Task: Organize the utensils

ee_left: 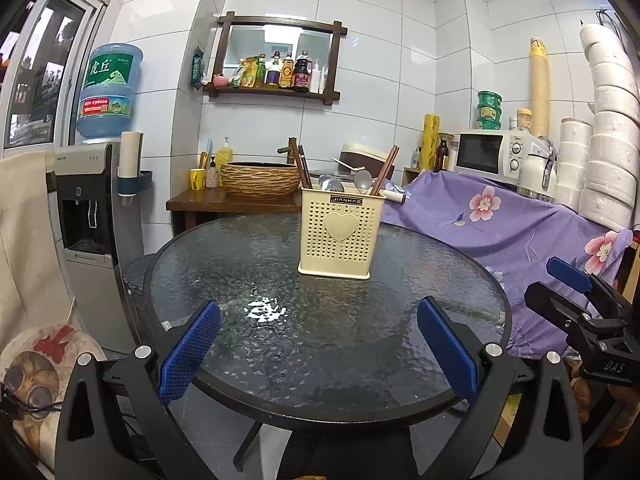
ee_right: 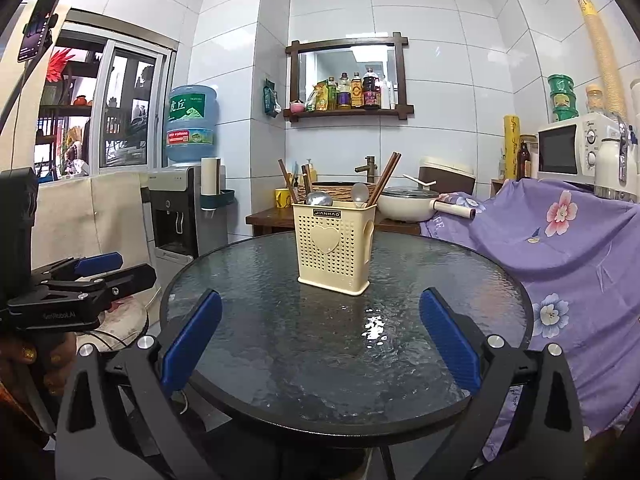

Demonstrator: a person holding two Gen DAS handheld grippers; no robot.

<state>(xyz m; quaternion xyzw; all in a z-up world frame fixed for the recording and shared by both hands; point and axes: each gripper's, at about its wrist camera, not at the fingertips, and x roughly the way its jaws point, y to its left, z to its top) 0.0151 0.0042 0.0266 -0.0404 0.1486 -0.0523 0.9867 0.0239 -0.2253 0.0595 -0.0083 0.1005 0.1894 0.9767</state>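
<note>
Utensils [ee_left: 362, 182] in holder [ee_left: 340, 236], L gripper [ee_left: 318, 344] + R gripper [ee_right: 320, 344] spread wide, empty

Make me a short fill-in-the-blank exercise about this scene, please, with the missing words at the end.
1. The cream utensil holder stands on a round ____ table.
2. The raised shape on the holder's front is a ____.
3. Both the left gripper and the right gripper are ____ and hold nothing.
4. Chopsticks and ____ stand inside the holder.

Missing words: glass; heart; open; spoons
</note>
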